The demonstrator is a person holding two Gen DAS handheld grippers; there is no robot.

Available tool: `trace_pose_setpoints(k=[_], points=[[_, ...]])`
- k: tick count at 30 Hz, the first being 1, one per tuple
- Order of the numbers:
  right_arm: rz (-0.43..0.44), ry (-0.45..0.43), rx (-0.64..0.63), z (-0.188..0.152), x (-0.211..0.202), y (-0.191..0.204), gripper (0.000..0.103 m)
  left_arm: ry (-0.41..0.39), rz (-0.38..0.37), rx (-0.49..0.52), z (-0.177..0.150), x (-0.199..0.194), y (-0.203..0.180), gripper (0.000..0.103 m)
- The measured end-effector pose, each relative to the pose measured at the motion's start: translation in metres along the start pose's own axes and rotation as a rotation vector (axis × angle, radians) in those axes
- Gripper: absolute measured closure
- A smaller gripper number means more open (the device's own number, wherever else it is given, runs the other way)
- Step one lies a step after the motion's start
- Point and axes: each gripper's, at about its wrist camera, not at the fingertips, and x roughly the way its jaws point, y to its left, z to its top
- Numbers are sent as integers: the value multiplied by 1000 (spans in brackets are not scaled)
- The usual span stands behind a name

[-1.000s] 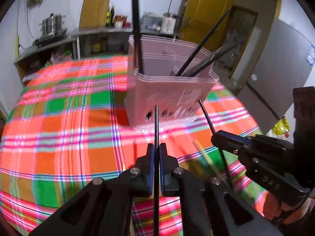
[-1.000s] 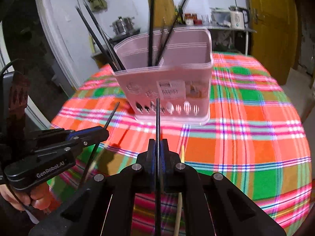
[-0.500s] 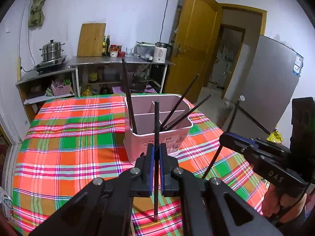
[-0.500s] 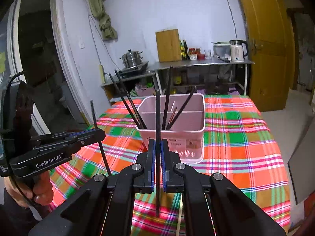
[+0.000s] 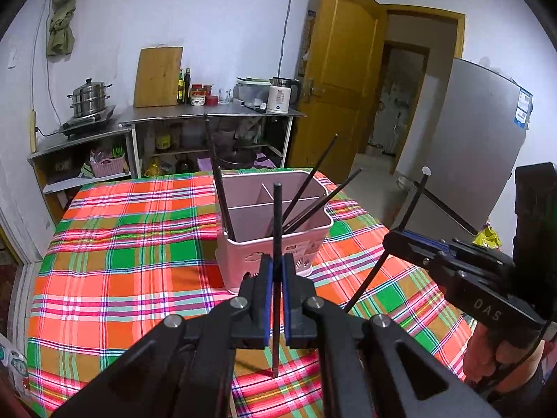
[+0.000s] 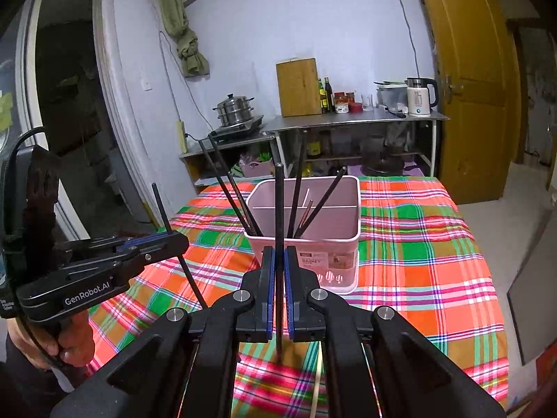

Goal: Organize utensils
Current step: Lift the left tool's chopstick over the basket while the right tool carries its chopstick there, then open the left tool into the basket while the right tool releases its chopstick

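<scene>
A pink utensil basket (image 5: 275,240) (image 6: 306,244) stands on the plaid table with several black chopsticks leaning in it. My left gripper (image 5: 277,278) is shut on a black chopstick (image 5: 277,230), held upright above the table in front of the basket. My right gripper (image 6: 277,278) is shut on another black chopstick (image 6: 278,223), also upright. Each gripper shows in the other's view: the right one (image 5: 393,240) at the right, the left one (image 6: 174,240) at the left, both short of the basket.
A light wooden chopstick (image 6: 317,376) lies on the plaid cloth (image 5: 122,261) below my right gripper. A steel counter (image 5: 209,115) with a kettle, bottles and a steamer pot stands behind the table. A grey fridge (image 5: 480,160) stands at the right.
Both grippers have lifted and pulled back from the basket, each carrying its chopstick. The basket now looks smaller and farther away.
</scene>
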Motion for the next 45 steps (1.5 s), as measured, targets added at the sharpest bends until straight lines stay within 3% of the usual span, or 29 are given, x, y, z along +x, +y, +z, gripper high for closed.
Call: trace_pose_setpoints(k=[8, 19, 31, 37, 45], points=[[5, -26, -2, 15, -2, -2, 98, -20, -15, 16, 19, -6, -6, 98], [5, -134, -8, 66, -11, 3, 98, -122, -34, 25, 78, -21, -12, 98], [10, -216, 16, 105, 3, 0, 98, -203, 6, 10, 126, -9, 2, 98], [0, -210, 25, 105, 19, -3, 98, -212, 23, 11, 127, 8, 11, 98], [-7, -138, 29, 83, 49, -8, 98, -150, 21, -10, 103, 40, 23, 98]])
